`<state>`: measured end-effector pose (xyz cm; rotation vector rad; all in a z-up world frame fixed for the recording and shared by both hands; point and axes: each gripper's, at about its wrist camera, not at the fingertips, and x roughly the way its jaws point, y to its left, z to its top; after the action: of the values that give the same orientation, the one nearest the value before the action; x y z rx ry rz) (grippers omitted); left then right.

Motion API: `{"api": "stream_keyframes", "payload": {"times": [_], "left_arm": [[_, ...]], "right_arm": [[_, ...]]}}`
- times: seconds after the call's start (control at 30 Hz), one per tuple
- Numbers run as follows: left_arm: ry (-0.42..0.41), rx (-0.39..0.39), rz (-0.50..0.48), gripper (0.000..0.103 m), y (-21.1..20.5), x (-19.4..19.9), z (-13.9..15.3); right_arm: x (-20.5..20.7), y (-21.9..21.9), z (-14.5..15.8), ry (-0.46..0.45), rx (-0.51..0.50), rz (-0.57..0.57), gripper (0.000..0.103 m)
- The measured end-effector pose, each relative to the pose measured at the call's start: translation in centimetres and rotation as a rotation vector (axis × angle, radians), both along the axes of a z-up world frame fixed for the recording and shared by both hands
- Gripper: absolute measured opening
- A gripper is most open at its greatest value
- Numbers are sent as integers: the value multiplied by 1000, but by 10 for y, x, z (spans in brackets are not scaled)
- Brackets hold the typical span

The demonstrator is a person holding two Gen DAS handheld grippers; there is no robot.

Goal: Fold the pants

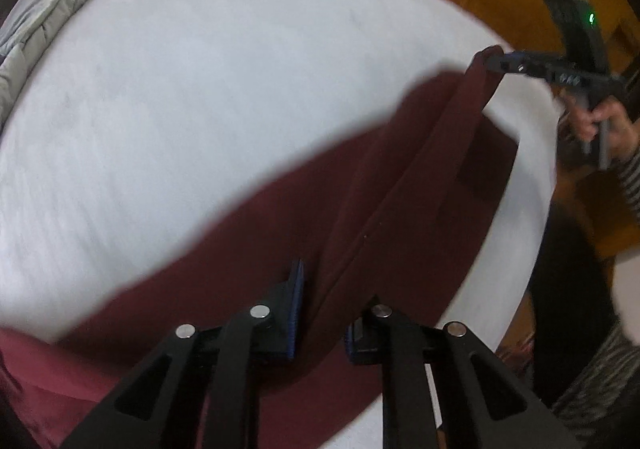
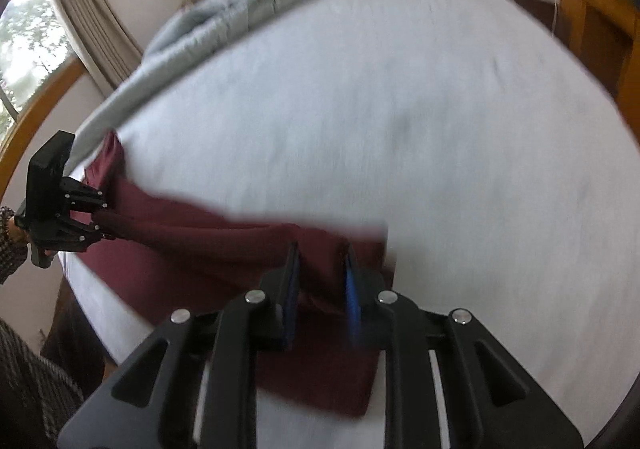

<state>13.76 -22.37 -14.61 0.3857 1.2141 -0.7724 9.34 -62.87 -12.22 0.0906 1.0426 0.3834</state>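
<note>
Both tongs, left (image 1: 320, 309) and right (image 2: 322, 281), clamp maroon pants (image 1: 400, 189) stretched over the white bed (image 1: 200, 89)

The pants (image 1: 360, 209) lie on the bed (image 1: 200, 109), stretched between the two grippers. A fold of them runs between the jaws of the left gripper (image 1: 322, 313); ahead and to the right, the right gripper (image 1: 490, 59) grips their far end. A blanket (image 1: 48, 21) lies bunched far ahead, left of the jaws, along the bed's edge.
</note>
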Motion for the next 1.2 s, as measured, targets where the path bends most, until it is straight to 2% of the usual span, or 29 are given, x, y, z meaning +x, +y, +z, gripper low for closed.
{"api": "stream_keyframes", "payload": {"times": [0.03, 0.1, 0.17, 0.27, 0.4, 0.47, 0.5, 0.57, 0.63, 0.7, 0.73, 0.77, 0.87, 0.9, 0.97, 1.07, 1.2], "left_arm": [[-12, 24, 11, 17, -1, -13, -11], [-42, 56, 20, 17, -1, -29, -22], [-62, 47, 60, 17, 1, -33, -31], [-57, 40, 101, 17, -5, -31, -32], [-58, 55, 97, 18, 5, -28, -27], [-58, 57, 102, 18, 12, -25, -24], [-57, 57, 108, 18, 6, -28, -27], [-58, 59, 121, 18, 9, -28, -25], [-67, 72, 124, 20, 6, -33, -26], [-71, 79, 132, 21, 3, -37, -25], [-69, 81, 140, 21, 3, -36, -25], [-67, 82, 145, 21, -3, -40, -29], [-67, 93, 156, 22, -9, -41, -28], [-67, 95, 158, 22, -10, -40, -27], [-59, 92, 168, 23, -1, -33, -25], [-42, 79, 191, 23, -2, -28, -21], [-49, 9, 235, 23, -1, -34, 2]], "right_arm": [[-10, 2, -10, 29, -5, -5, 24], [-30, 5, -29, 89, -44, -34, 46], [-45, 6, -38, 119, -52, -67, 51], [-63, -1, -30, 126, 69, -167, 69], [-71, -5, -20, 114, 199, -235, 72], [-69, -8, -27, 142, 317, -288, 74], [-66, -14, -32, 160, 337, -302, 74], [-58, -14, -43, 198, 310, -345, 75], [-56, -13, -50, 206, 350, -349, 75], [-50, -12, -53, 211, 377, -350, 72], [-48, -10, -54, 214, 376, -345, 67], [-44, -6, -55, 233, 364, -334, 54], [-40, -4, -54, 250, 326, -298, 53], [-40, -1, -56, 263, 319, -281, 39], [-43, -3, -58, 269, 326, -261, 29], [-47, -9, -44, 208, 353, -259, 24], [-59, -19, -4, 88, 364, -259, 23]]}}
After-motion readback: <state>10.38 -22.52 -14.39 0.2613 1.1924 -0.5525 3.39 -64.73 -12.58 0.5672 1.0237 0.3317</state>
